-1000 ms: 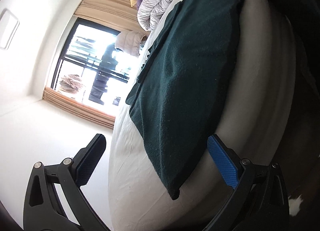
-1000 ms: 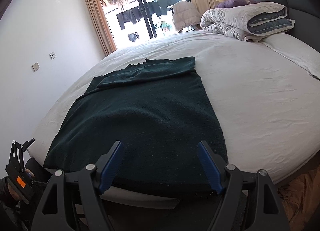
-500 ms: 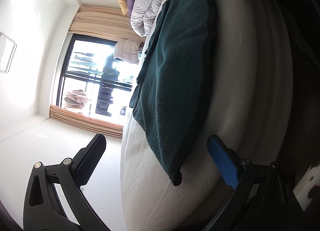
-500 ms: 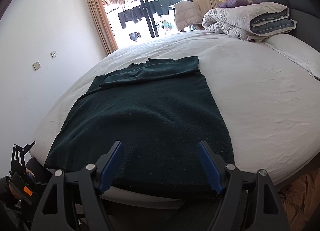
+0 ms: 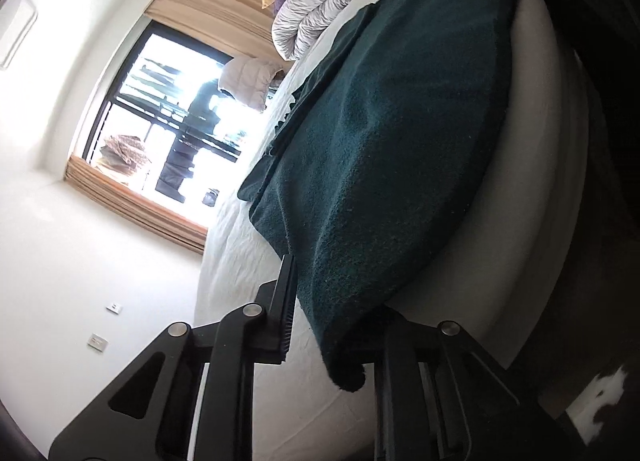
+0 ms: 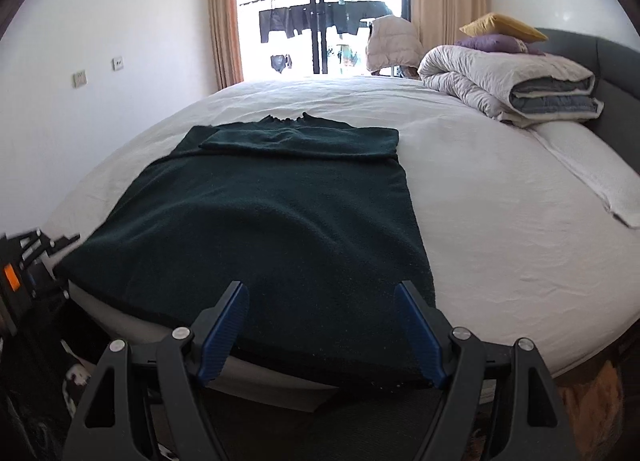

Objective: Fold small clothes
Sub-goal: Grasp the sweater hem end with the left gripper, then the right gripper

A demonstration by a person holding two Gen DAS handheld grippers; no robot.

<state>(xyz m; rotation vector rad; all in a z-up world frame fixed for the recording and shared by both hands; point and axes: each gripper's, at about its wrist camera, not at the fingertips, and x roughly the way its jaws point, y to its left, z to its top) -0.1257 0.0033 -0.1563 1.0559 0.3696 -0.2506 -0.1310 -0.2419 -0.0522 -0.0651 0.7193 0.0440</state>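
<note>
white bed (image 6: 500, 201) | dark green garment (image 6: 272, 221) flat, sleeves folded in | left gripper (image 5: 332, 325) jaws just closed, apparently clamping near-left hem corner | right gripper (image 6: 320, 325) jaws apart over near hem | body folds left

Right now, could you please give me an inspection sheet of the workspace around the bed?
Surface: white-sheeted bed, lightly wrinkled.
Job's things: dark green sweater laid flat, sleeve folded across its far end, hem over the near bed edge.
Clutter: rolled duvet with purple and yellow pillows on it, far right.
Grippers: left gripper has just been closing, now shut on the sweater's near corner; right gripper open, the hem between its pads, not pinched.
Cables: nothing seen.
Surroundings: window with hanging laundry, beige curtains, wall sockets.
</note>
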